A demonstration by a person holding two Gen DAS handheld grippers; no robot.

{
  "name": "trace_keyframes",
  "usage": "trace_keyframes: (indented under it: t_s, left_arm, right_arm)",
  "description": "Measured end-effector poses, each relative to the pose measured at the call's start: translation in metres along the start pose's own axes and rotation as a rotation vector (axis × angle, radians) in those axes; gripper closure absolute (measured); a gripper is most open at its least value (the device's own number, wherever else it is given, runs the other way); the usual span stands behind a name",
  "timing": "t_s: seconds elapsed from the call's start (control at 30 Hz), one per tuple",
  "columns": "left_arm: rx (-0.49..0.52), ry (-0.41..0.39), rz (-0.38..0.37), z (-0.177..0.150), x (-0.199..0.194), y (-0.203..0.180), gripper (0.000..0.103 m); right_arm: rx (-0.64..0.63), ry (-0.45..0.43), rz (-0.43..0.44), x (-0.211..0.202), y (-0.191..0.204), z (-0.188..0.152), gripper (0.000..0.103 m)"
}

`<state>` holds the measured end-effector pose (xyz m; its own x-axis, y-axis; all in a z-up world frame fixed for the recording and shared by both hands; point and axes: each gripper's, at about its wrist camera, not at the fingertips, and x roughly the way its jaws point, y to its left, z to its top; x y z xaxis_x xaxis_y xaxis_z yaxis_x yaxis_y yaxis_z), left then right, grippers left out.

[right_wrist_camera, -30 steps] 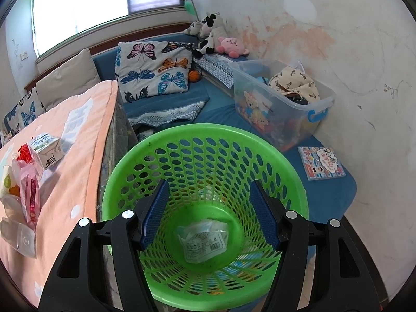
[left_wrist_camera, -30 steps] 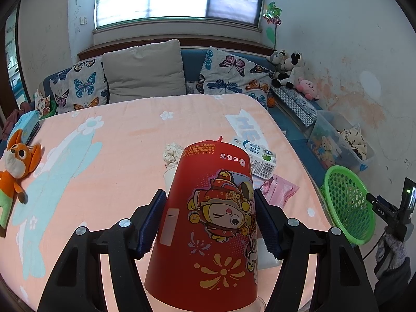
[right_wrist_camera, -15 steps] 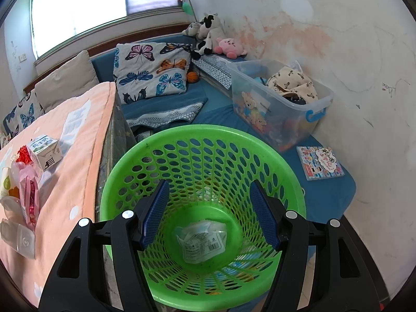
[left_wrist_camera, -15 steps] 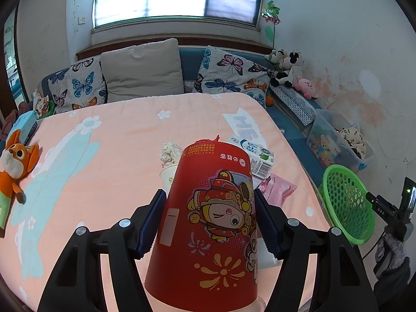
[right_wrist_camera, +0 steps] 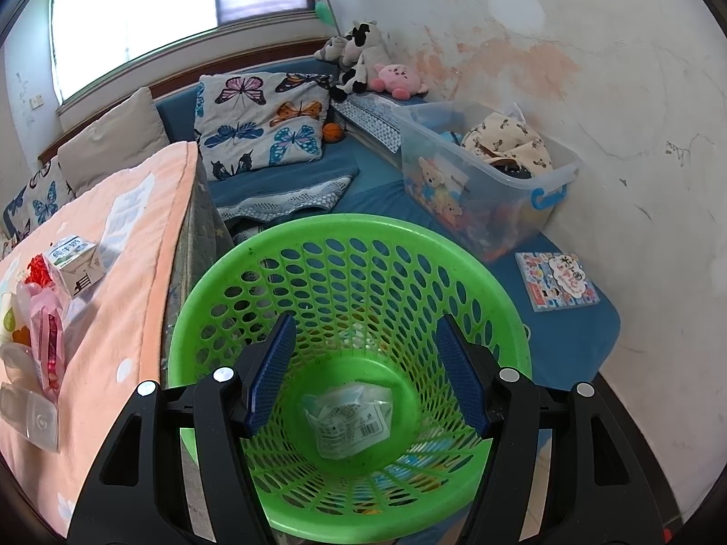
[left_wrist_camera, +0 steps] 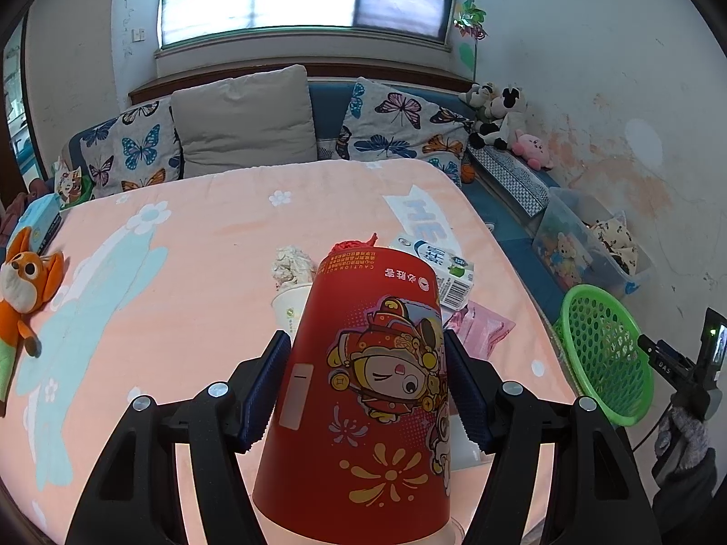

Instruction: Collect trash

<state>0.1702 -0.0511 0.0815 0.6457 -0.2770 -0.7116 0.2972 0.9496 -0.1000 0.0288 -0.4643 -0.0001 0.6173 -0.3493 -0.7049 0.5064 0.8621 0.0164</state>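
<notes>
My left gripper point(left_wrist_camera: 368, 381) is shut on a red paper cup point(left_wrist_camera: 368, 390) with a cartoon print, held upside down above the pink-covered table point(left_wrist_camera: 181, 272). Behind the cup lie a white cup with crumpled paper point(left_wrist_camera: 291, 281), a milk carton point(left_wrist_camera: 436, 263) and a pink wrapper point(left_wrist_camera: 481, 327). My right gripper point(right_wrist_camera: 368, 372) is open and empty, right above the green mesh basket point(right_wrist_camera: 345, 245), which has a clear plastic wrapper point(right_wrist_camera: 350, 418) on its bottom. The basket point(left_wrist_camera: 600, 354) also shows at the right in the left wrist view.
The basket stands on the floor next to the table's right edge point(right_wrist_camera: 177, 236). A clear storage bin point(right_wrist_camera: 490, 181) with toys and a picture book point(right_wrist_camera: 559, 281) lie by the wall. Milk carton point(right_wrist_camera: 72, 268) and wrappers point(right_wrist_camera: 45, 336) sit on the table. A fox plush point(left_wrist_camera: 27, 290) lies far left.
The left gripper with the red cup has risen and drawn back slightly; the table looks farther off. The right gripper has shifted a little over the basket.
</notes>
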Motion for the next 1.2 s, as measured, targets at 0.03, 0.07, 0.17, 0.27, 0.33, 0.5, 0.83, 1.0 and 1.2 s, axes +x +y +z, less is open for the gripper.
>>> trace_keyframes:
  t_s: [0.03,0.07,0.17,0.27,0.33,0.5,0.83,1.0,1.2]
  left_arm:
    - [0.001,0.001,0.000,-0.0002,0.0003,-0.0004,0.038]
    - [0.002,0.002,-0.001,-0.0003,0.0005,-0.0008,0.038]
    - [0.005,0.002,-0.002,0.0005,0.0009,-0.0018,0.038]
    - [0.005,0.003,-0.004,0.0001,0.0010,-0.0026,0.038]
    - [0.005,0.005,-0.006,0.0006,0.0017,-0.0031,0.038]
    - [0.008,0.005,-0.009,-0.0004,0.0022,-0.0032,0.038]
    - [0.000,0.003,-0.009,-0.0013,0.0002,0.0000,0.038]
    - [-0.001,0.003,-0.007,-0.0014,-0.0004,0.0012,0.038]
    - [-0.001,0.003,-0.007,-0.0014,-0.0004,0.0013,0.038]
  right_arm:
    - [-0.001,-0.002,-0.002,-0.0002,-0.0001,0.0001,0.038]
    - [-0.001,-0.003,-0.003,-0.0003,-0.0003,-0.0002,0.038]
    - [-0.001,-0.004,-0.003,-0.0003,0.0003,-0.0004,0.038]
    - [-0.003,-0.005,-0.001,-0.0002,0.0001,-0.0001,0.038]
    - [-0.008,-0.006,-0.003,-0.0002,0.0003,0.0008,0.038]
    - [-0.006,-0.009,-0.005,-0.0009,0.0001,0.0021,0.038]
    - [-0.020,-0.013,0.000,-0.0023,0.0059,0.0043,0.038]
    - [-0.020,-0.012,-0.001,-0.0020,0.0073,0.0038,0.038]
    - [-0.021,-0.012,0.000,-0.0017,0.0083,0.0039,0.038]
